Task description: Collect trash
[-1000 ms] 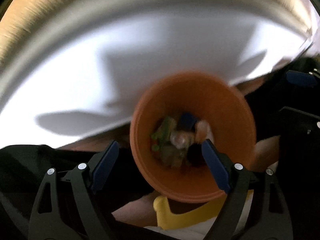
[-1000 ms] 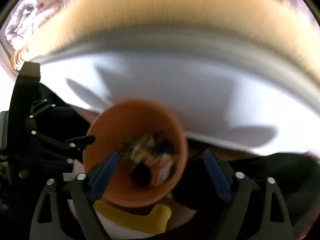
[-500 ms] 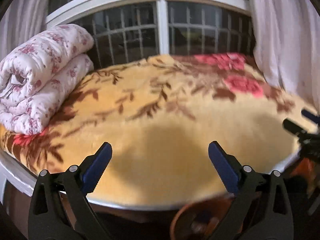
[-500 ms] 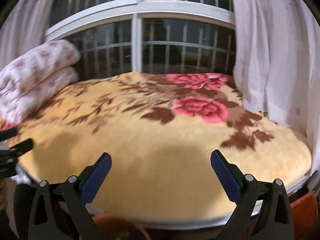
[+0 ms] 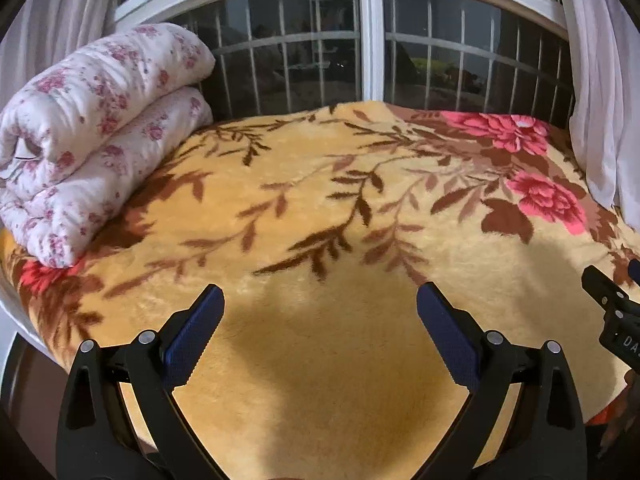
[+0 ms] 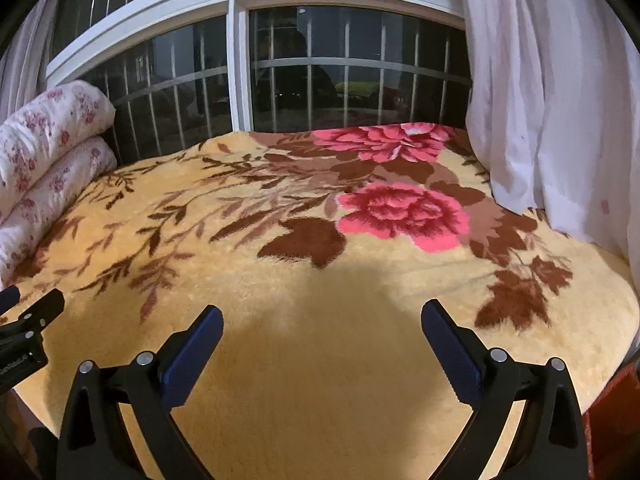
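Observation:
My left gripper (image 5: 320, 332) is open and empty, held over the near part of a yellow floral blanket (image 5: 328, 216) on a bed. My right gripper (image 6: 322, 340) is open and empty too, over the same blanket (image 6: 280, 264). Each gripper shows at the edge of the other's view: the right one (image 5: 612, 304) and the left one (image 6: 24, 328). No trash lies on the blanket in either view. The orange bin seen earlier is out of view.
A rolled white floral quilt (image 5: 92, 128) lies on the bed's left side, also in the right wrist view (image 6: 44, 152). A barred window (image 5: 372, 52) stands behind the bed. A white curtain (image 6: 552, 92) hangs at the right. Something red (image 6: 612, 412) sits low at the bed's right corner.
Both grippers have risen from above the orange bin full of trash by the bed's edge to face across the bed. The bin has dropped out of view. Both stayed open.

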